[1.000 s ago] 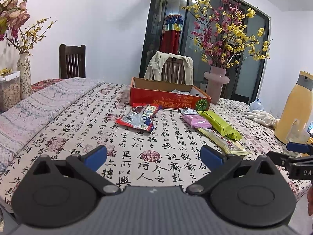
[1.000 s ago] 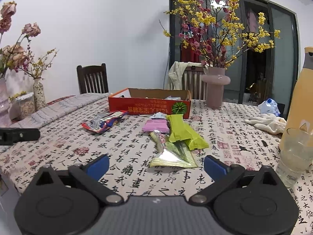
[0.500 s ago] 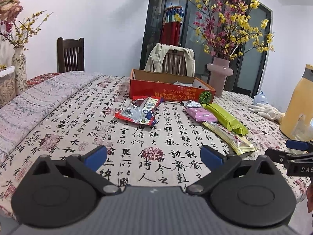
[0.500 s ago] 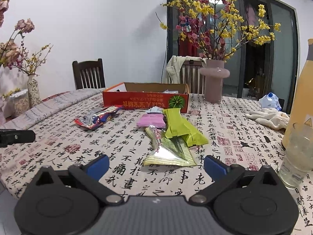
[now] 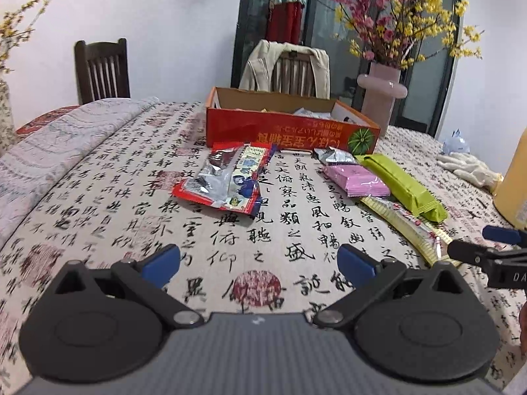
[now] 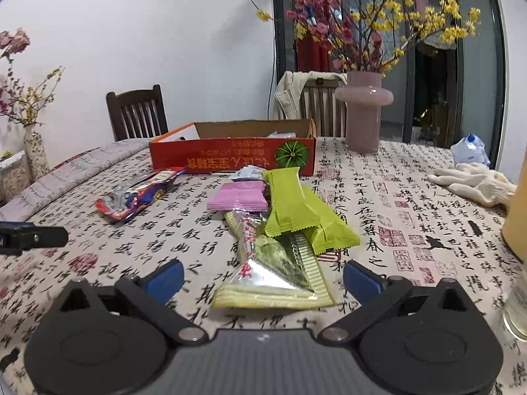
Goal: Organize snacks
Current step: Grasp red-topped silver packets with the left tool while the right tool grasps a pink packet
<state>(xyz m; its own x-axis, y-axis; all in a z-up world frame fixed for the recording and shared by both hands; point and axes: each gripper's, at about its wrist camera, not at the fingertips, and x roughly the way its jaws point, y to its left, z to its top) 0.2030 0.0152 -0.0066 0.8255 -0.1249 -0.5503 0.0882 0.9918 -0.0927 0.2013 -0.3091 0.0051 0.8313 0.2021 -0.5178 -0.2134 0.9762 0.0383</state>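
Blue-padded left claw (image 5: 258, 263) hovering low over counter (image 5: 98, 197), lower centre of left wrist view, jaws spread wide, gripping nothing. Showing bare calligraphy cloth between fingers (image 5: 161, 261). Right claw (image 6: 263, 275) likewise gaping wide, holding nothing, lower centre of right wrist view, w/ near end of silver-and-yellow packet (image 6: 273, 279) lying between its pads, not visibly touched.

Lying mid-frame in left view: red-and-silver snack bag (image 5: 227, 177), flat, well apart from the others. Sitting right of centre: pink packet (image 5: 355, 181), w/ small silver sachet (image 5: 332, 156) just behind it, toward box. Resting beside pink one: two green packets (image 6: 296, 210), one overlapping the other, both lying partly over silver-and-yellow packet.

Standing upper centre behind the snacks: orange cardboard box (image 5: 290, 128), open top, a few wrappers peeking inside, contents too small to tell.

Standing upper right: pink vase (image 6: 364, 112) w/ yellow and red blossoms. Lying at right edge: white gloves (image 6: 474, 181). Showing at far right edge: yellow jug (image 5: 513, 184), partly cropped. Poking in at right edge of left view: other claw's tip.
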